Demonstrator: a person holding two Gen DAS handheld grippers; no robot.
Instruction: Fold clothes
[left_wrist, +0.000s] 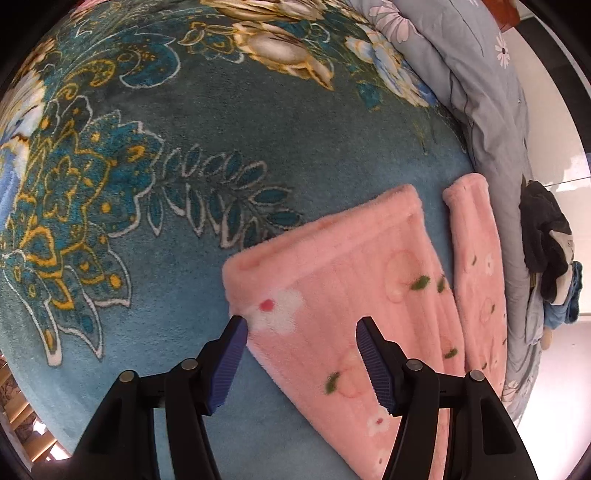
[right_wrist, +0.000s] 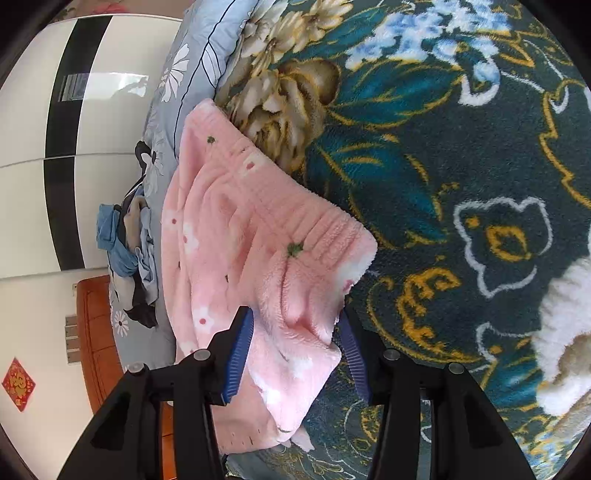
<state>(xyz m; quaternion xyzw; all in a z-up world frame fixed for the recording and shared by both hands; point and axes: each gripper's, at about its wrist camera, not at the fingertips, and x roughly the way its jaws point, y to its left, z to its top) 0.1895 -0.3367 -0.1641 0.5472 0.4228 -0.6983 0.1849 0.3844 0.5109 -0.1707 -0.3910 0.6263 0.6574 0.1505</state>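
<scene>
A teal plush blanket (left_wrist: 258, 122) with gold, cream and blue flower patterns covers the bed, and both grippers work over it.

The left gripper (left_wrist: 301, 325) points steeply down with its 2 blue ribbed pads spread apart. The left pad sits right at the corner of a cuff on the pink fleece pants (left_wrist: 354, 280); the right pad hangs above the same leg. Neither pad presses the cloth, so this claw is open and holds nothing. In this view the pants lie flat on the blanket with both leg ends showing, the wider leg under the gripper and the narrower one just beside it on the right.

The right gripper (right_wrist: 295, 332) has its jaws parted, with a bunched fold of the pants (right_wrist: 258, 229) between them. The left pad lies against the fleece; the right pad is partly hidden behind the fold, so whether it clamps the cloth cannot be told. Here the ribbed elastic waistband runs diagonally away from the jaws.

Beyond the pants, a grey quilt (left_wrist: 476, 96) printed with white flowers is bunched along the blanket's edge. A heap of dark and blue clothes (right_wrist: 129, 251) lies on it. Farther off stand a white wall with a black stripe (right_wrist: 62, 147) and a wooden headboard (right_wrist: 98, 339).
</scene>
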